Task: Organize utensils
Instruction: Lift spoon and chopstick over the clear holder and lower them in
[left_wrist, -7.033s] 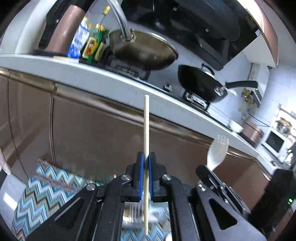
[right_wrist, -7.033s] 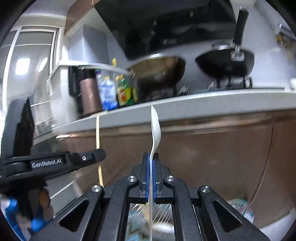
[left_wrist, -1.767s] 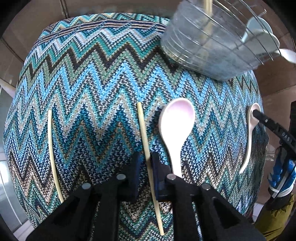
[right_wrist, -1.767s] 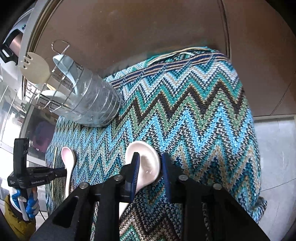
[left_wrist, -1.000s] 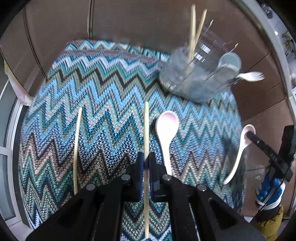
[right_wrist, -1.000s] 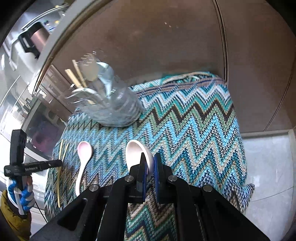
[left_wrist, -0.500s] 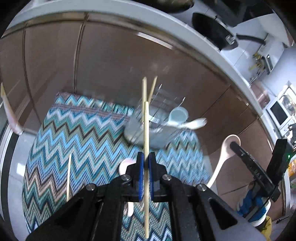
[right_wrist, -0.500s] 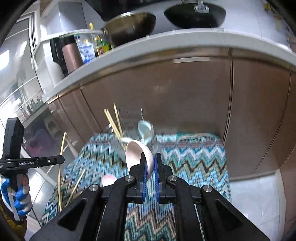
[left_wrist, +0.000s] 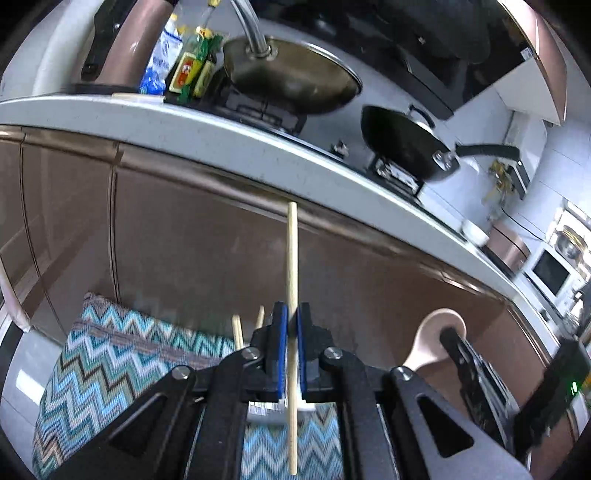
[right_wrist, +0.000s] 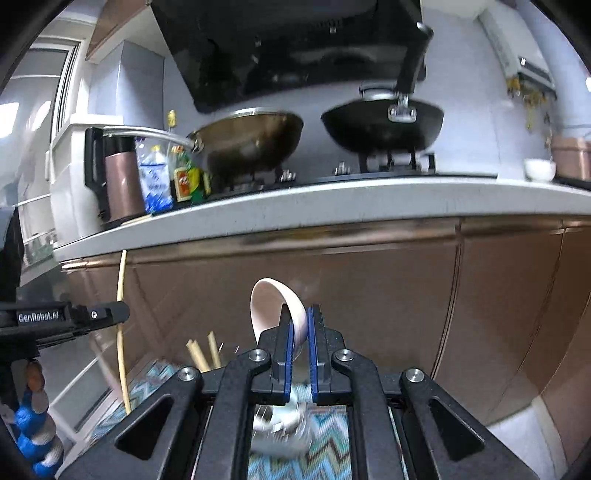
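1. Both grippers have come up off the zigzag mat (left_wrist: 110, 365) since the previous second; views that looked down on the mat now face the cabinet front and the countertop (left_wrist: 229, 144).
2. Left gripper (left_wrist: 290, 354): blue pads clamped on a chopstick (left_wrist: 291, 273), gripped at roughly mid-length, lifted clear of the mat.
3. Right gripper (right_wrist: 298, 343): pads closed on a pale spoon (right_wrist: 271, 304), held by the neck just below the bowl, also lifted.
4. Utensil holder (right_wrist: 280, 430) stands on the mat directly below the right gripper, blurred; two chopstick tips (right_wrist: 203, 352) already stick up from it near the mat's far edge.
5. Orientation: chopstick long axis runs upright in the left view, upper tip toward the countertop edge, lower tip pointing down at the mat. Spoon bowl is uppermost, handle down between the pads; its lower end is hidden, so the tilt is uncertain.
6. Step in hand, judged: carry each piece over the holder and lower it in.
7. To do it well: keep each axis near vertical, centre the lower tip over the holder's mouth before descending, release only once the tip is inside the rim, and bring the grippers in one at a time so they do not collide.
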